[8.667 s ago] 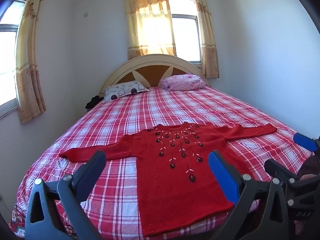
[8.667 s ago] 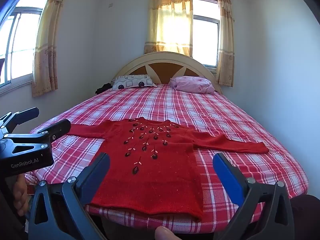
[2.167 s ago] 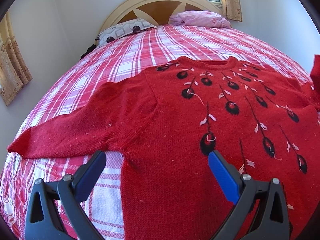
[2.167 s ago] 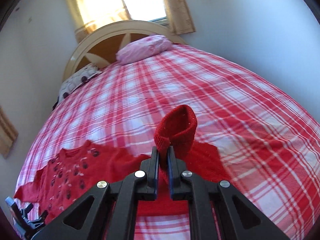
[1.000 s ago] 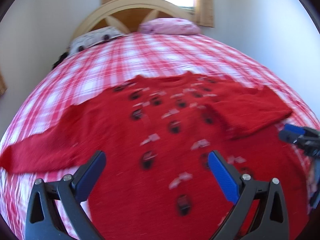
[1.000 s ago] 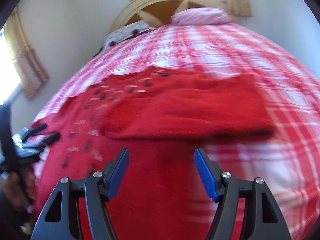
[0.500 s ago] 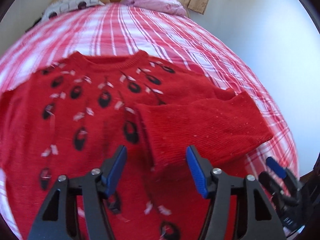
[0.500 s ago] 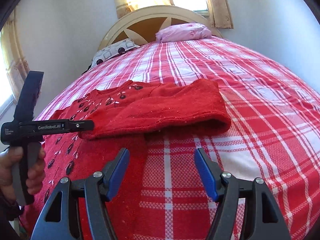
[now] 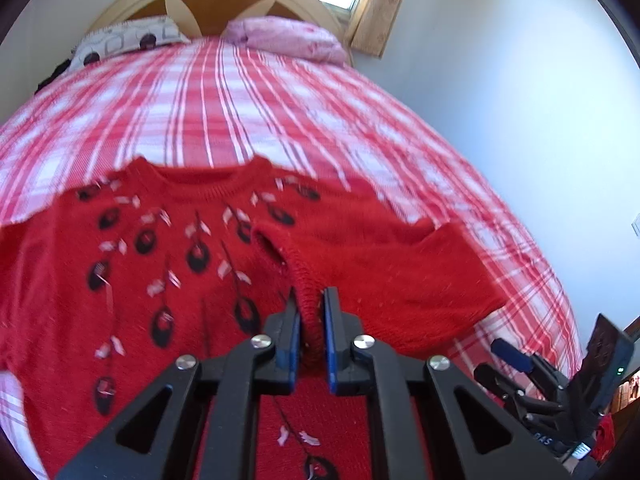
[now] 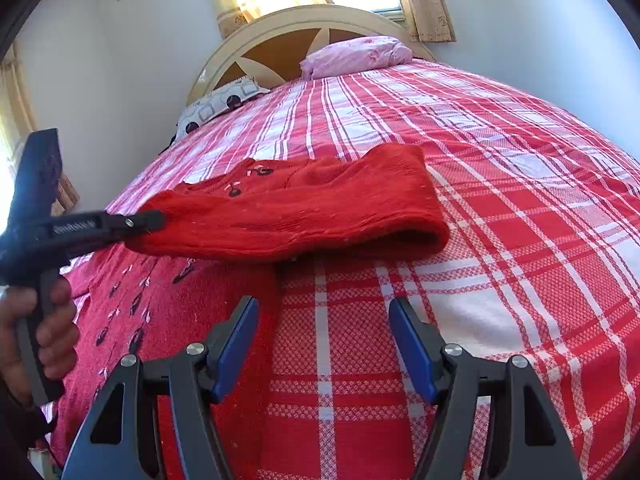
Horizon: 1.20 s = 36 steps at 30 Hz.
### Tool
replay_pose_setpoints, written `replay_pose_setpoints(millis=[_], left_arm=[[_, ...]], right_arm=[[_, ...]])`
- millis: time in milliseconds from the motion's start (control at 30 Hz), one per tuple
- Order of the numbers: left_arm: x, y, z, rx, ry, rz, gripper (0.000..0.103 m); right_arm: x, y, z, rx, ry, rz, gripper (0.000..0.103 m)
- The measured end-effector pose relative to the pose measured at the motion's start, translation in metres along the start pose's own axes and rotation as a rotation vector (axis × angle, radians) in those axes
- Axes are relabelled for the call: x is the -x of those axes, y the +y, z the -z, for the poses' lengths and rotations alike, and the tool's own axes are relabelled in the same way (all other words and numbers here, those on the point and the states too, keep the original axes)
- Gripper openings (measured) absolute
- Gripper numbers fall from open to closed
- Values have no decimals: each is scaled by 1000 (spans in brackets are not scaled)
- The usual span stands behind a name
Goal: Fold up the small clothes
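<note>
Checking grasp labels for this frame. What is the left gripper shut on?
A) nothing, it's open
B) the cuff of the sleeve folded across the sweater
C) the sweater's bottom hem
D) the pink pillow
B: in the left wrist view the left gripper has its jaws closed on the ribbed cuff of the sleeve folded across the sweater; the right gripper is open.

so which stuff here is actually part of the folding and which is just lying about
Part of the job:
red sweater
folded-over sleeve
left gripper, shut on the sleeve cuff
right gripper, open

Just there:
pink pillow
patterned pillow
plaid bedspread
headboard
</note>
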State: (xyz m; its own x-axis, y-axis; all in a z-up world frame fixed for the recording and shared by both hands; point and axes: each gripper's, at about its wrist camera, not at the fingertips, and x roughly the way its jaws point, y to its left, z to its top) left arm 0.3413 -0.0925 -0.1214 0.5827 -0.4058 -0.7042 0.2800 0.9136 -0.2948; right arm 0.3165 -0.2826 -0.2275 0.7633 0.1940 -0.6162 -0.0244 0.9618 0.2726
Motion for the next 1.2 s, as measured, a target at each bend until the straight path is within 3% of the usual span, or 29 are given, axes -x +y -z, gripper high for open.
replay_pose_setpoints(millis=[167, 500, 1200], left_arm=[[25, 18, -12, -18, -70, -50, 9], [74, 86, -6, 60, -141, -149, 9], [75, 171, 56, 271, -79, -189, 5]], right_arm=[[4, 0, 0, -5, -21, -23, 68], [3, -1, 0, -16, -15, -23, 68], [-1, -5, 1, -33, 2, -8, 69]])
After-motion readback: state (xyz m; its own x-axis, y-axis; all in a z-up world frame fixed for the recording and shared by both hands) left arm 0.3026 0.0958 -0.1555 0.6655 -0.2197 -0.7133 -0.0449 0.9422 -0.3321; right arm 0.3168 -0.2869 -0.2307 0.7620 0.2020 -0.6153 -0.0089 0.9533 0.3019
